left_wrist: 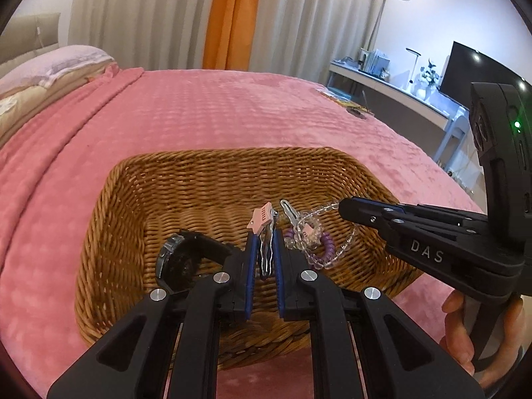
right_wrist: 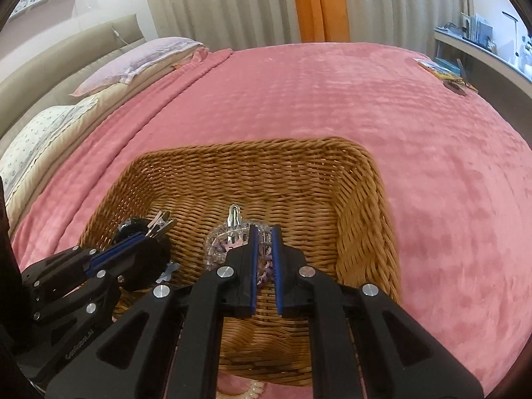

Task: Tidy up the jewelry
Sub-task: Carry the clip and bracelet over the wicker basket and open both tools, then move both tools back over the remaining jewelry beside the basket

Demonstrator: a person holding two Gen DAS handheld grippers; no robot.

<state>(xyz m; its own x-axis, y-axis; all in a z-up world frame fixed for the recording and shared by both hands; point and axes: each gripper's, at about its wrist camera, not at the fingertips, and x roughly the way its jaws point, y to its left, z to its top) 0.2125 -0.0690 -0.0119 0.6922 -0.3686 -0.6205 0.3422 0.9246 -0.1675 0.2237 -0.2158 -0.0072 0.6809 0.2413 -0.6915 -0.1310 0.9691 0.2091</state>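
A wicker basket [left_wrist: 212,173] sits on the pink bedspread. My left gripper [left_wrist: 265,237] is shut on a pink hair clip [left_wrist: 262,221] and holds it over the basket floor. A black watch [left_wrist: 186,259] lies left of it. My right gripper [right_wrist: 262,232] is shut on a clear bead bracelet [right_wrist: 216,249], tangled with a purple coil hair tie [left_wrist: 324,244] and a silver clip [right_wrist: 234,217]. In the left wrist view the right gripper [left_wrist: 342,207] comes in from the right. In the right wrist view the left gripper [right_wrist: 146,234] is at the left.
The basket [right_wrist: 365,219] has high woven walls around both grippers. Pillows [right_wrist: 133,63] lie at the bed's head on the left. A small yellow packet [right_wrist: 442,73] lies at the far right bed edge. A desk [left_wrist: 392,89] with a monitor stands beyond. A pale beaded item [right_wrist: 249,390] lies before the basket.
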